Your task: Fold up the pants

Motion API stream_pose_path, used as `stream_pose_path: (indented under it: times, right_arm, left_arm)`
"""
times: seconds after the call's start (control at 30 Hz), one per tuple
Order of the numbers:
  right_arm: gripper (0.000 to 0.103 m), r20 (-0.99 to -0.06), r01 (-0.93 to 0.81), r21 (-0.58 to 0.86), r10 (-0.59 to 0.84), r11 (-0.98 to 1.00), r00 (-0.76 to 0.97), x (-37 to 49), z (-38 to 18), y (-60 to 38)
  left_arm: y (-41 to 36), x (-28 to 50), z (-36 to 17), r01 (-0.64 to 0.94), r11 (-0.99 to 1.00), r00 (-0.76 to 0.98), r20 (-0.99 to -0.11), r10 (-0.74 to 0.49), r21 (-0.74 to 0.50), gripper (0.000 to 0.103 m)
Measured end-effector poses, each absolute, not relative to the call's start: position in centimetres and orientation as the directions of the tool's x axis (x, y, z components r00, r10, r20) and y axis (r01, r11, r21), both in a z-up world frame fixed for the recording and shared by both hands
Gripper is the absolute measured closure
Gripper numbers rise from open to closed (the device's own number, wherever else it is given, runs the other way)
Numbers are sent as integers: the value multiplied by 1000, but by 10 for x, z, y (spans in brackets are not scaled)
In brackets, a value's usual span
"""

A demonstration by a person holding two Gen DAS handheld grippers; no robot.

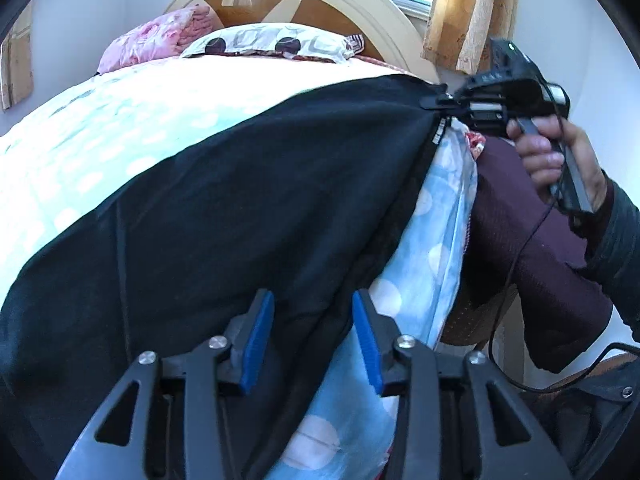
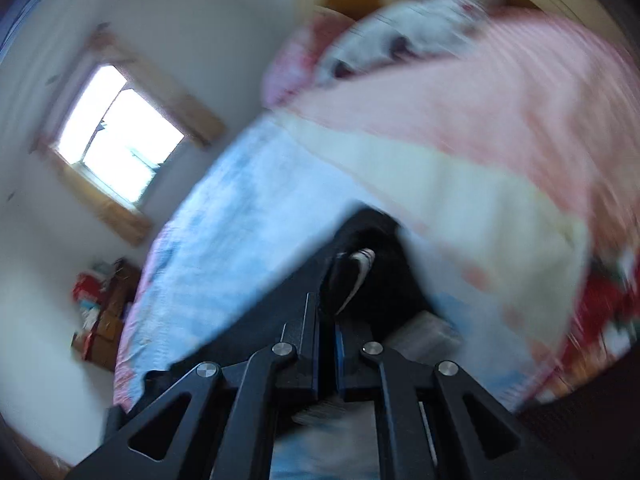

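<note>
1. We see the black pants (image 1: 224, 200) spread across the bed (image 1: 100, 128), reaching its near right edge over the blue spotted quilt (image 1: 432, 248).
2. Our left gripper (image 1: 313, 340) hovers over the pants' near edge, blue pads (image 1: 256, 344) apart, nothing between them.
3. Our right gripper (image 1: 446, 101) is clamped on the pants' far corner at the bed's right edge; its own view is blurred, fingers (image 2: 308, 332) together on dark cloth.

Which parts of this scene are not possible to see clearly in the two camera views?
- Right wrist view: motion blur smears the bed and the black pants at the right gripper; exactly which part of the pants it pinches is unclear.
- Left wrist view: the pants run off the left and bottom edges, so legs and waistband cannot be distinguished.
- Left wrist view: the left gripper hides the fabric beneath it.
</note>
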State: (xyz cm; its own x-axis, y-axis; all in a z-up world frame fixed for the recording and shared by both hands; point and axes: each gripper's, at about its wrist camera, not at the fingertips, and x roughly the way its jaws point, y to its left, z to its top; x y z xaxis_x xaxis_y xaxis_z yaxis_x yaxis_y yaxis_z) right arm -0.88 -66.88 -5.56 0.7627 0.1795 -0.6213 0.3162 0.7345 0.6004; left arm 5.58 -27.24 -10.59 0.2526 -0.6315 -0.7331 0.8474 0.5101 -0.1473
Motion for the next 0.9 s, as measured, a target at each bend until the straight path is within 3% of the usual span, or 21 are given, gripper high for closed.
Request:
stream_pose_path:
  times: [0.07, 0.3, 0.4, 0.43, 0.47, 0.53, 0.63, 0.77, 0.9]
  right_arm:
    - [97, -589, 295, 637, 203, 712, 782, -20, -60, -671]
    - [96, -616, 311, 627, 211, 714, 759, -26, -58, -671]
    - [90, -641, 324, 583, 176, 745, 747, -30, -47, -670]
    - [83, -657, 344, 549, 138, 762, 741, -35, -42, -669]
    - [67, -671, 374, 508, 84, 776, 737, -41, -35, -671]
    - [54, -685, 426, 457, 3, 781, 729, -49, -24, -677]
    - [54, -645, 464, 459, -75, 757, 760, -62, -8, -692]
    - [54, -618, 426, 519, -20, 741, 786, -58, -10, -694]
    - [54, -628, 412, 534, 21, 738, 778, -44, -22, -684]
  left_arm:
    - [-274, 54, -107, 856, 501, 254, -744, -619, -125, 61]
    - [-269, 58, -108, 851, 499, 232, -735, -637, -164, 61]
    - [-269, 56, -109, 856, 493, 232, -737, -634, -155, 61]
    - [-268, 56, -109, 856, 493, 232, -736, -636, -156, 61]
    - [-268, 56, -109, 857, 490, 231, -734, -638, -157, 61]
    - [-266, 56, -108, 857, 492, 237, -733, -638, -151, 62]
    - [-264, 58, -107, 850, 505, 251, -730, -636, -147, 72]
    - [-267, 54, -111, 861, 496, 267, -727, -633, -116, 72]
    - [-265, 51, -109, 857, 501, 270, -721, -638, -123, 82]
